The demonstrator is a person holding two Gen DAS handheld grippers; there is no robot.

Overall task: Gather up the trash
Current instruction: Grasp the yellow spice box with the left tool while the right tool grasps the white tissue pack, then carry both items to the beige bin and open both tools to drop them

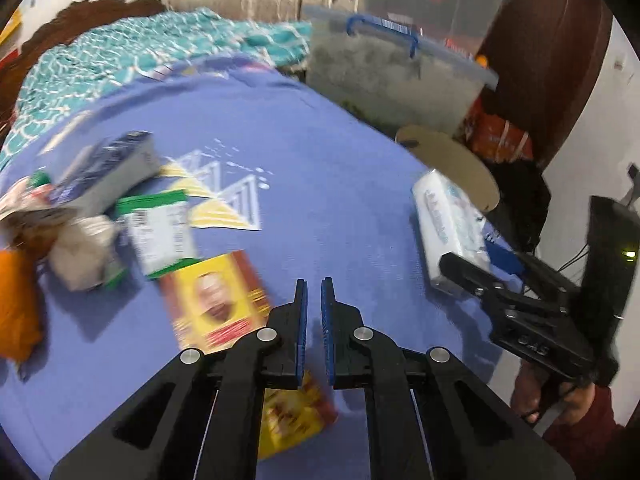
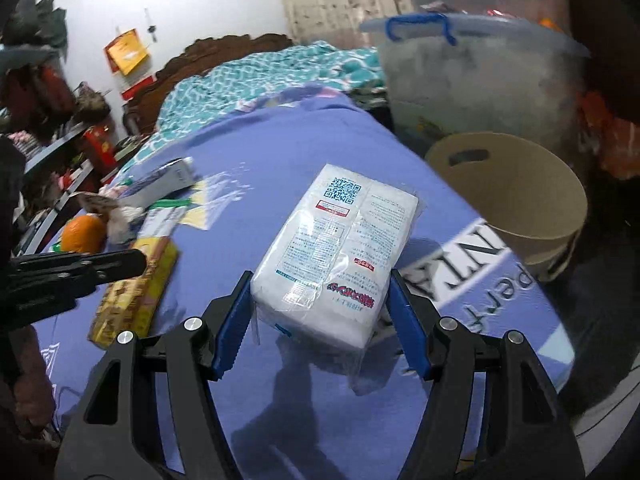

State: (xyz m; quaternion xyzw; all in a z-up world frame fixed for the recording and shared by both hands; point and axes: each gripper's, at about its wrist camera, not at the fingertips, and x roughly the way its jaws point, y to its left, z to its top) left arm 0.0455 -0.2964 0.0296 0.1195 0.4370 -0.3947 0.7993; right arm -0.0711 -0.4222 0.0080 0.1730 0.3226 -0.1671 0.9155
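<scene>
A: Right wrist view: the white tissue pack point(image 2: 340, 248) lies on the purple sheet point(image 2: 256, 152), and the right gripper point(image 2: 320, 312) grips its near end between both pads.

B: Carry it level to the tan bin point(image 2: 516, 196) just beside the bed.

A: And the left gripper point(image 1: 314, 304)?

B: Closed, empty, above the yellow box point(image 1: 218, 294); keep it clear.

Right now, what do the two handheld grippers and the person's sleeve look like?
Both the left gripper and the right gripper are matte black plastic linkages with round silver pivot bolts and ridged blue pads lining the fingers. The right one's body bears small raised lettering, too blurred to read. A dark red sleeve shows at the wrist.
</scene>
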